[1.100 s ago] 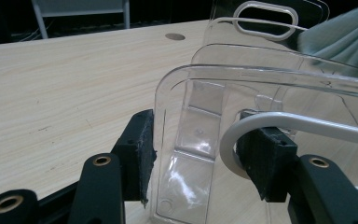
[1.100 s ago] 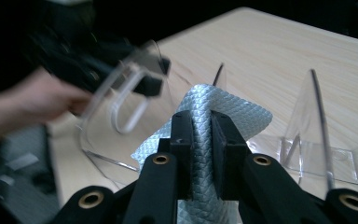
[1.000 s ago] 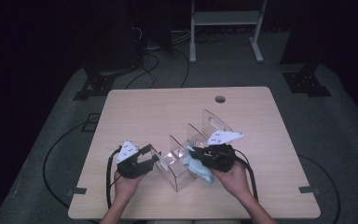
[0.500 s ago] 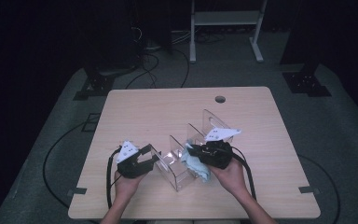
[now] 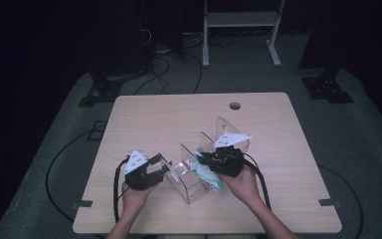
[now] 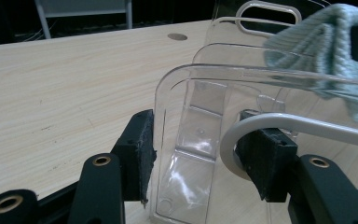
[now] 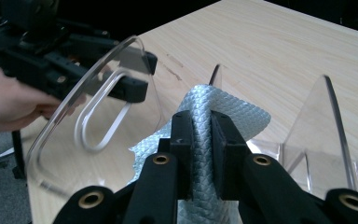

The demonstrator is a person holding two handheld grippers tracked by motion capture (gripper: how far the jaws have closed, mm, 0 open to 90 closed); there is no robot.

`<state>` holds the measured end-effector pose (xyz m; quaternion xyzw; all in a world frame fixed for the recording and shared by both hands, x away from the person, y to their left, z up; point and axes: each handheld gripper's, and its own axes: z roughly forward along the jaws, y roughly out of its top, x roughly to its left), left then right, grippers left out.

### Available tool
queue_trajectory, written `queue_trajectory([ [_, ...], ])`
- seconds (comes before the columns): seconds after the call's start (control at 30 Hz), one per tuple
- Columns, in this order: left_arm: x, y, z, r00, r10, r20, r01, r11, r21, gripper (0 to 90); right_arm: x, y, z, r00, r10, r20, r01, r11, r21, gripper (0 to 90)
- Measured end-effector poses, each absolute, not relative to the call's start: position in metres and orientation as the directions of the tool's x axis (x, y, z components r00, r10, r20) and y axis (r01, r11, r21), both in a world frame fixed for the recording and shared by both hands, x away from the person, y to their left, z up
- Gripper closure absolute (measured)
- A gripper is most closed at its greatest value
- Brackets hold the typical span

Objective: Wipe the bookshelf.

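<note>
A clear plastic rack [image 5: 191,188] with upright dividers stands on the wooden table [image 5: 179,119]. My left gripper [image 5: 163,169] is shut on its near end panel [image 6: 186,93], one pad on each side [image 6: 200,149]. My right gripper [image 5: 202,158] is shut on a light blue cloth [image 5: 208,175], which hangs against a divider. In the right gripper view the cloth [image 7: 228,112] is pinched between the jaws [image 7: 204,140], with the slotted end panel [image 7: 98,116] and the left gripper [image 7: 130,79] beyond. The cloth [image 6: 326,56] also appears at upper right in the left gripper view.
A round cable hole [image 5: 235,105] sits near the table's far edge. Black cables trail from both grippers toward the near edge. A white metal stand [image 5: 238,30] and floor cables lie beyond the table.
My right gripper has shifted slightly away from the person and leftward with the cloth. The left gripper and the rack have stayed put.
</note>
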<state>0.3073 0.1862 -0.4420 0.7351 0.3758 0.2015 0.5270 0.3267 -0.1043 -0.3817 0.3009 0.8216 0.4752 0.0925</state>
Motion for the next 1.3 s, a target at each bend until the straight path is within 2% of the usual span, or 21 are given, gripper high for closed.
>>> queue_trajectory([
  [0.2,0.308,0.185,-0.442,0.632,0.769,-0.097,0.338,-0.161,0.927,46.9,0.343,-0.092,-0.378,-0.804,0.580,0.135,0.420,0.393,0.818,79.9],
  [0.47,0.310,0.185,-0.442,0.631,0.770,-0.093,0.338,-0.165,0.927,47.0,0.373,-0.052,-0.370,-0.795,0.606,0.024,0.393,0.484,0.782,79.9],
  [0.67,0.309,0.186,-0.441,0.631,0.770,-0.098,0.345,-0.166,0.924,47.0,0.392,-0.038,-0.370,-0.784,0.618,0.057,0.435,0.481,0.762,79.9],
  [1.07,0.309,0.185,-0.442,0.630,0.770,-0.100,0.345,-0.162,0.925,46.9,0.353,-0.072,-0.370,-0.802,0.595,0.050,0.401,0.474,0.784,79.8],
  [1.3,0.309,0.185,-0.441,0.628,0.773,-0.094,0.344,-0.166,0.924,46.9,0.373,-0.052,-0.368,-0.786,0.615,0.057,0.432,0.482,0.762,79.8],
])
